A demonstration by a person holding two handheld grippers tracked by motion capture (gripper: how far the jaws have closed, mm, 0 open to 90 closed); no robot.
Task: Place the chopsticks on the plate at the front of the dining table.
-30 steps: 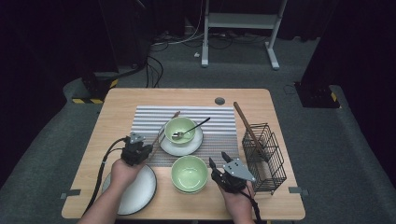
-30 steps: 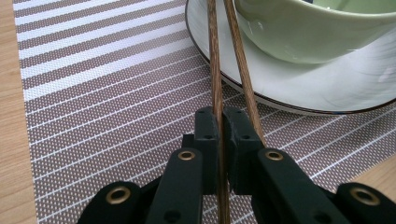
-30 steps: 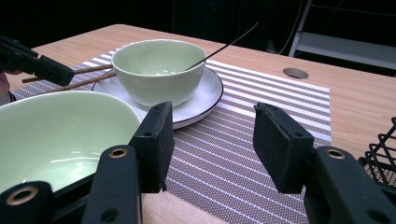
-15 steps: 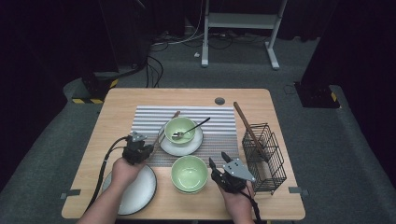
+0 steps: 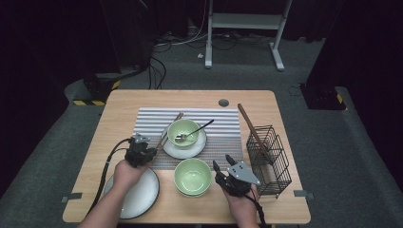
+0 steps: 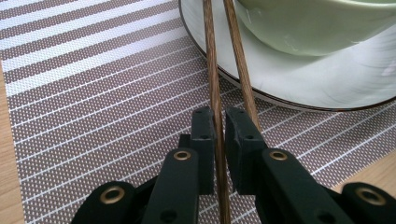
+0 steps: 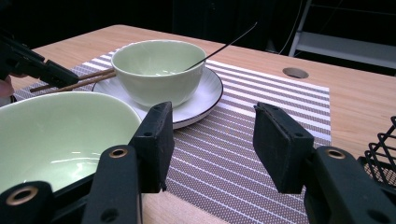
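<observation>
Bench [image 5: 119, 111] of pale wood carries everything we see, with a brown-and-white striped woven placemat [image 5: 223, 123] lying across its middle, ahead of both tongs. Just to the right of the right tongs [image 5: 222, 169] stands a black wire cutlery basket [image 5: 271, 156], and a long brown wooden stick [image 5: 251, 129] leans out of its far corner. Under our left hand [image 5: 126, 173], behind the left tongs [image 5: 153, 148], lies a white round plate with a dark rim [image 5: 140, 199]. Touching the left side of the right tongs sits a pale green ceramic bowl [image 5: 192, 176]; in the right gripper view its rim [image 7: 56, 126] lies beside the left jaw. Ahead of both tongs a second pale green bowl [image 5: 183, 131] stands on a white saucer with a dark rim [image 5: 190, 149], and a thin dark-handled spoon [image 5: 196, 130] rests in it, its handle sticking out over the rim.

Brown wooden chopsticks [image 5: 166, 130] lie as a pair along the left edge of that saucer, their near ends on the placemat. We see in the left gripper view that the left tongs [image 6: 220, 122] are clenched low on one chopstick [image 6: 212, 70], while the other [image 6: 238, 60] runs just beside the right jaw; these jaws have just been easing slightly apart, with the stick between them. Right tongs [image 7: 212, 140] stand released, wide apart, with nothing between them, hovering low over the placemat's near edge.
</observation>
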